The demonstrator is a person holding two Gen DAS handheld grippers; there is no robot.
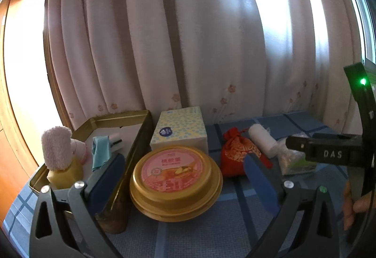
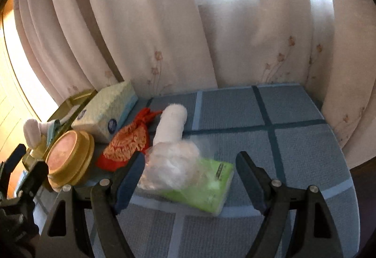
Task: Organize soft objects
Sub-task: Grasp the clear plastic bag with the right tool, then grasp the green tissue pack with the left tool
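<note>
A gold tin box [image 1: 131, 117] at the left holds a pink-and-yellow plush toy [image 1: 57, 150] and a teal cloth [image 1: 99, 152]. A red and gold pouch [image 1: 237, 154], a white rolled cloth [image 1: 260, 140] and a green tissue pack under a crumpled clear bag [image 1: 293, 159] lie on the blue checked table. My left gripper [image 1: 185, 178] is open and empty, low behind a round gold tin [image 1: 176, 178]. My right gripper [image 2: 190, 178] is open and empty, its fingers either side of the clear bag [image 2: 171, 164] and green pack [image 2: 206, 189], near the pouch [image 2: 127, 142] and roll [image 2: 171, 124].
A patterned tissue box [image 1: 181, 128] stands behind the round tin, next to the gold box; it also shows in the right wrist view [image 2: 105, 112]. A pale curtain [image 1: 188, 34] hangs behind the table. The blue checked cloth [image 2: 293, 140] stretches to the right.
</note>
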